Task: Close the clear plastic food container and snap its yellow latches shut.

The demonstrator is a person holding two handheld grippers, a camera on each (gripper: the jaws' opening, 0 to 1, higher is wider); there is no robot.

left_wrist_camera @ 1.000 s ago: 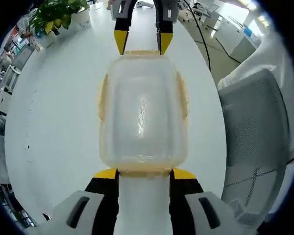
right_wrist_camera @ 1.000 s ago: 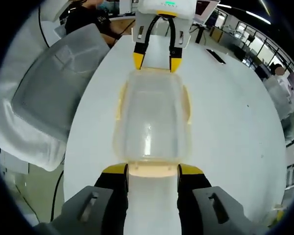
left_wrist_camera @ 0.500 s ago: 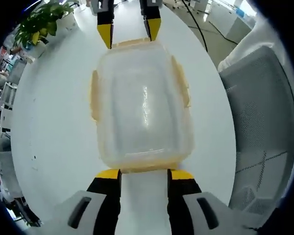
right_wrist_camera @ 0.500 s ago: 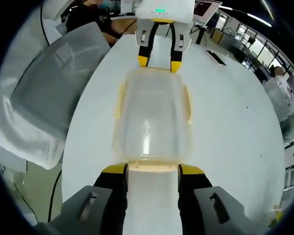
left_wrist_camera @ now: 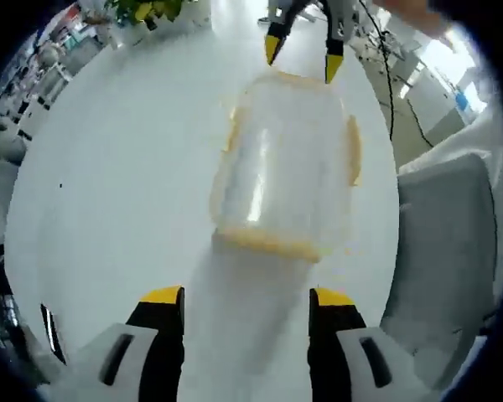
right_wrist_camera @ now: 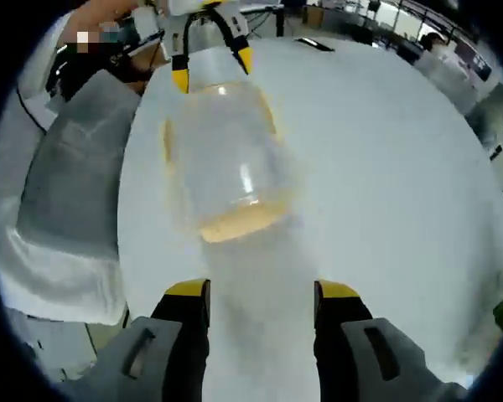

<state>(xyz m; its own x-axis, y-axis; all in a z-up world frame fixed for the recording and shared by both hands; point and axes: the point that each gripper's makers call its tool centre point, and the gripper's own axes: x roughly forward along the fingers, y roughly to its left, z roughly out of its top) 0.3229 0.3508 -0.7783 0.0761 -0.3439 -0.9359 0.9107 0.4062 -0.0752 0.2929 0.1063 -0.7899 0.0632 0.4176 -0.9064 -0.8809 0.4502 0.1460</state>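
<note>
The clear plastic food container (left_wrist_camera: 285, 167) lies on the white table with its lid on, and yellow latches show along its sides and at its near end (left_wrist_camera: 268, 243). My left gripper (left_wrist_camera: 246, 297) is open and stands a short way back from that end, touching nothing. My right gripper (left_wrist_camera: 302, 52) shows beyond the container's far end. In the right gripper view the container (right_wrist_camera: 222, 159) lies ahead of my open right gripper (right_wrist_camera: 261, 291), with bare table between them. The left gripper (right_wrist_camera: 212, 69) sits at the container's far end in that view.
The round white table (left_wrist_camera: 109, 167) spreads wide around the container. A grey mesh chair (left_wrist_camera: 444, 234) (right_wrist_camera: 75, 167) stands close to the table's edge beside the container. A potted plant (left_wrist_camera: 151, 10) and a black cable (left_wrist_camera: 386, 59) lie at the far side.
Both grippers have drawn back from the container's end latches, leaving a gap of bare table. Their jaws stand slightly wider apart. Both views have tilted.
</note>
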